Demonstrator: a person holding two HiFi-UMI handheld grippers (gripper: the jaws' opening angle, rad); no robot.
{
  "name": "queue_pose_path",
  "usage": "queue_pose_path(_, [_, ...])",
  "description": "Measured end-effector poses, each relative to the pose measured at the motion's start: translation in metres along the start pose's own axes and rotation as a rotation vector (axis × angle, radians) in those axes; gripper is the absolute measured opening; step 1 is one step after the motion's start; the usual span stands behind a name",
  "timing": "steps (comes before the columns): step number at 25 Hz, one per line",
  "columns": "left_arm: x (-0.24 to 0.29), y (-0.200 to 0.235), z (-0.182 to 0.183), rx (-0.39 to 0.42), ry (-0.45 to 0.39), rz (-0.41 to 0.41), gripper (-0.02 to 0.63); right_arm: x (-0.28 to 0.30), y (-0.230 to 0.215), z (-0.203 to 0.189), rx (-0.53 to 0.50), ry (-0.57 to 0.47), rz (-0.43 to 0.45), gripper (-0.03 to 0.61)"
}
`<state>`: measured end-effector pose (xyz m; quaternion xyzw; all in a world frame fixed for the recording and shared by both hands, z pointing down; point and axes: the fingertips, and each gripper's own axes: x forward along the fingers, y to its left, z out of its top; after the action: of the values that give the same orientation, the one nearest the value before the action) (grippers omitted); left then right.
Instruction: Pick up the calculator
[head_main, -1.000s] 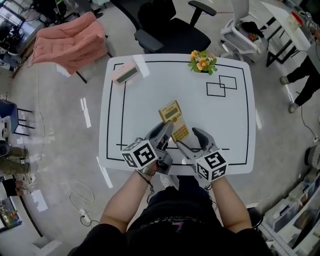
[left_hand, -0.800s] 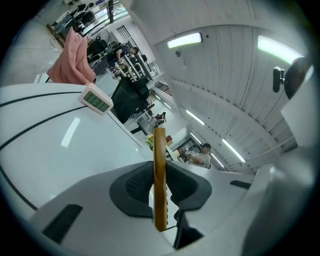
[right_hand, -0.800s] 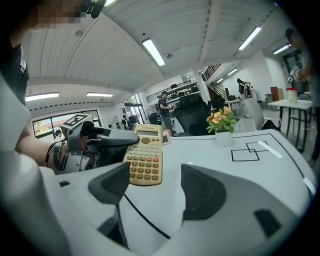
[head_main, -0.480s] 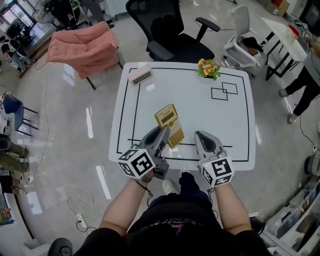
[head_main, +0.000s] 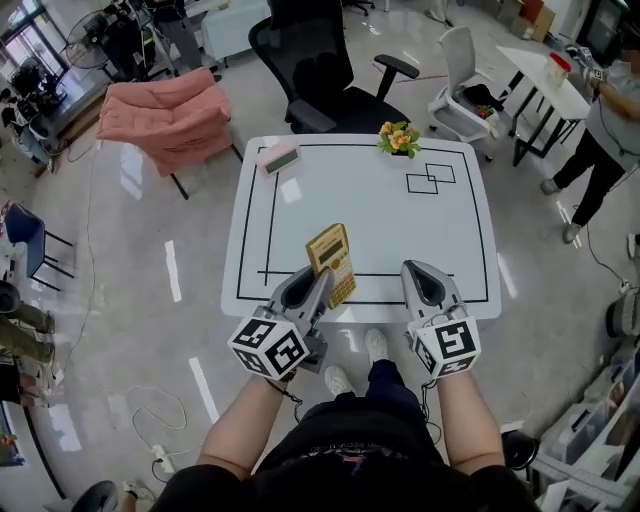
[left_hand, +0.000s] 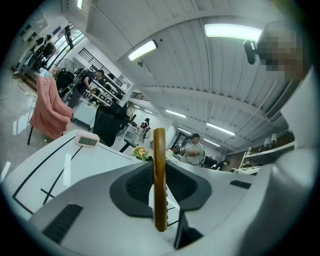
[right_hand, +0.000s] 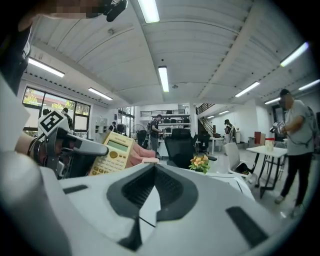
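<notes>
Left hand-held gripper (head_main: 316, 284) is clamped on the lower end of the yellow calculator (head_main: 331, 256), pads pressing both faces; its own view shows the calculator edge-on between the jaws. The calculator is held up over the near edge of the white table (head_main: 400, 230). Right hand-held gripper (head_main: 421, 277) hangs just beside it, jaws together and empty. Flowers (head_main: 399, 138) and a pink clock (head_main: 280, 157) sit at the far edge.
</notes>
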<state>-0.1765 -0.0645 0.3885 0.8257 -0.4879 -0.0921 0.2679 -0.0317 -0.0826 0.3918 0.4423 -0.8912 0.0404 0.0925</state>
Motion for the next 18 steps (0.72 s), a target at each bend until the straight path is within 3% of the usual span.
queue_pose_path(10, [-0.014, -0.061, -0.017, 0.081, 0.002, -0.003, 0.074, -0.06, -0.008, 0.012, -0.022, -0.022, 0.017, 0.002])
queue_pose_path(18, [-0.014, -0.121, -0.055, 0.084, -0.004, 0.043, 0.074, -0.115, -0.029, 0.004, -0.011, -0.031, 0.084, 0.002])
